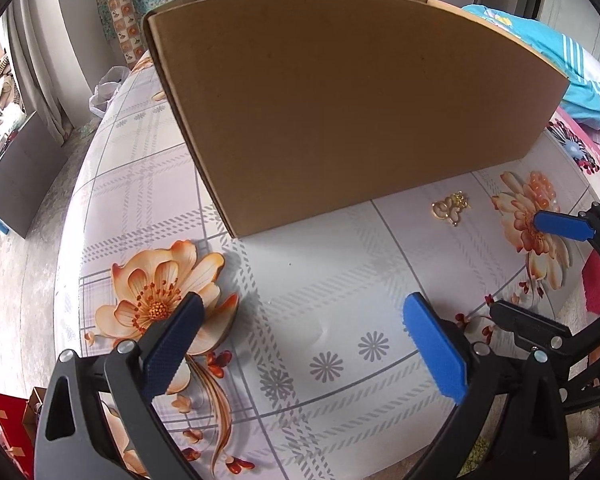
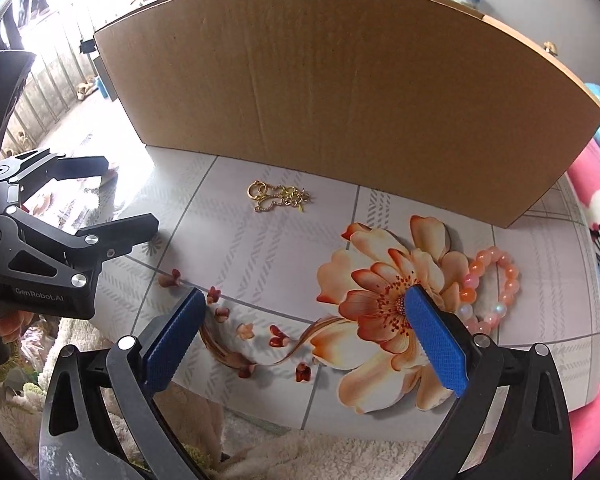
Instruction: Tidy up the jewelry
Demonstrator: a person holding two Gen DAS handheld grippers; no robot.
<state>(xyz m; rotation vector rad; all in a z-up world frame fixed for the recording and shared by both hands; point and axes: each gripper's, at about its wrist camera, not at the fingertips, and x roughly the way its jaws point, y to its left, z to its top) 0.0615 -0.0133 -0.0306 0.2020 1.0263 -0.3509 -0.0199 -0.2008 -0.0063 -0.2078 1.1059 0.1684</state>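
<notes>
**Both jaws apart, jewelry loose on tabletop**

Left gripper (image 1: 298, 312): jaws wide apart, nothing betw. them, over bare flower-print tabletop (image 1: 324, 280). Right gripper (image 2: 302, 310): jaws also apart, empty, over the printed orange flower. Gold chain-and-charm jewelry piece (image 2: 278, 196) lies mid-frame in right view, just in front of the plain brown cardboard box (image 2: 340, 92). Pink-and-orange bead bracelet (image 2: 492, 290) sits right of frame, beside the right jaw's blue pad.

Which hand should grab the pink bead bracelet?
Right, probably. The bracelet lies just beside the right gripper, whose jaws are open. The left gripper faces bare tablecloth, farther away.
</notes>
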